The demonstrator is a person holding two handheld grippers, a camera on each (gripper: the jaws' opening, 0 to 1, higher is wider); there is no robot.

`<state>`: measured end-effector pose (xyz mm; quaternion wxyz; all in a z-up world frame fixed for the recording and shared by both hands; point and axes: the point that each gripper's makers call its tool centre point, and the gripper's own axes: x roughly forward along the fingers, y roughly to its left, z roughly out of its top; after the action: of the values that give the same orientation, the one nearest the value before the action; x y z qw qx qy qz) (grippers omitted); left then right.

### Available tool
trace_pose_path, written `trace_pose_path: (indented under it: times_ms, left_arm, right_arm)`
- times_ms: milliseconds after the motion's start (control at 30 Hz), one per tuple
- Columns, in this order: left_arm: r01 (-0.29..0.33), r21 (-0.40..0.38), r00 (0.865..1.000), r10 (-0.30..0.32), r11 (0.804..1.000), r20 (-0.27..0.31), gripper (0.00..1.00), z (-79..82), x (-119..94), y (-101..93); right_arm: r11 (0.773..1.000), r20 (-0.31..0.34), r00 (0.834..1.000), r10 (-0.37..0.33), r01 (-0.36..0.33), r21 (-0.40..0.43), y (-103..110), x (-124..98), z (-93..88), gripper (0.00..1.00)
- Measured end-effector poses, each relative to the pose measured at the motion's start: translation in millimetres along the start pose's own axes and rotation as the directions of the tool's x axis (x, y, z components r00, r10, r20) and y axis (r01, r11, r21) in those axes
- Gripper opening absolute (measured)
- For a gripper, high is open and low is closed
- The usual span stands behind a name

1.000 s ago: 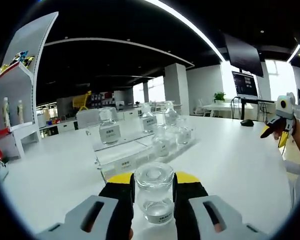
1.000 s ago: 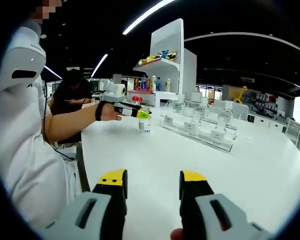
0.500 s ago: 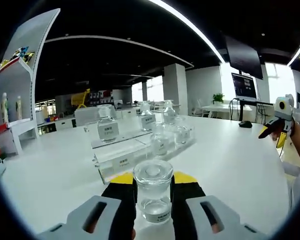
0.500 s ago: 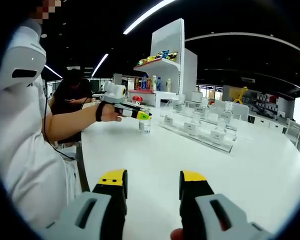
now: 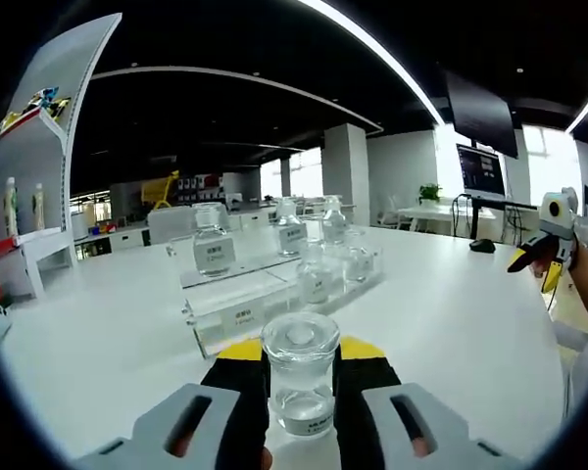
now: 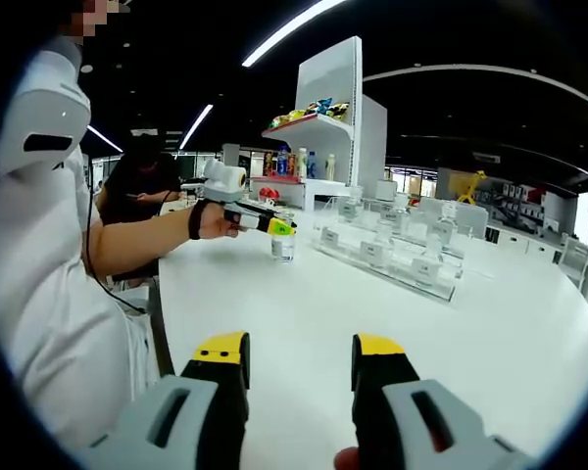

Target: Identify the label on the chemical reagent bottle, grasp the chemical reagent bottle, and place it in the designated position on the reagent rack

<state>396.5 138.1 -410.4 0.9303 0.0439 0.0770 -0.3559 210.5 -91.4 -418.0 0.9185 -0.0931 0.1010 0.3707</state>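
A small clear glass reagent bottle (image 5: 298,390) with a round stopper and a white label stands on the white table (image 5: 451,323), and my left gripper (image 5: 299,347) is shut on it. In the right gripper view the same bottle (image 6: 282,244) sits in the left gripper (image 6: 270,224), just short of the near end of the clear acrylic reagent rack (image 6: 392,262). The rack (image 5: 260,294) lies right behind the bottle, with labelled slots and several bottles such as one (image 5: 214,247) on its upper step. My right gripper (image 6: 299,364) is open over bare table; it also appears far right as the right gripper (image 5: 546,257).
A white shelf unit (image 6: 328,122) with coloured items stands behind the rack. A person in white holds the grippers; an arm (image 6: 137,240) reaches across the table. Another person (image 6: 142,181) sits beyond. A monitor (image 5: 478,166) stands at the far side.
My left jaws have drawn in from both sides and now press the bottle. The right gripper has stayed where it was, still open.
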Motion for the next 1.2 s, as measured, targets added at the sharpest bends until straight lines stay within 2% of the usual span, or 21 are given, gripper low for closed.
trace_pose_path:
  times_ms: [133, 233, 367, 700, 1200]
  left_arm:
    - [0.019, -0.069, 1.000, -0.018, 0.997, 0.006, 0.24, 1.6, 0, -1.8]
    - [0.005, -0.012, 1.000, -0.004, 1.000, 0.002, 0.24, 2.9, 1, -1.2]
    - [0.001, -0.016, 1.000, 0.000, 1.000, 0.004, 0.24, 6.2, 2, -0.2]
    - [-0.044, -0.035, 0.999, 0.044, 0.998, 0.014, 0.24, 27.4, 11, 12.3]
    - [-0.088, 0.017, 0.996, 0.088, 0.996, 0.020, 0.24, 60.9, 44, 17.8]
  right_arm:
    - [1.000, -0.001, 1.000, 0.003, -0.003, 0.003, 1, 2, -1.7, 0.40]
    - [1.000, -0.003, 1.000, 0.006, -0.006, 0.002, 3, 3, -2.5, 0.40]
    - [1.000, -0.001, 1.000, 0.005, -0.005, 0.004, 4, 3, -2.4, 0.40]
    - [1.000, 0.000, 1.000, 0.000, 0.000, 0.001, 4, 3, -3.2, 0.40]
    - [1.000, -0.002, 1.000, -0.002, 0.002, -0.001, 3, 3, -4.9, 0.40]
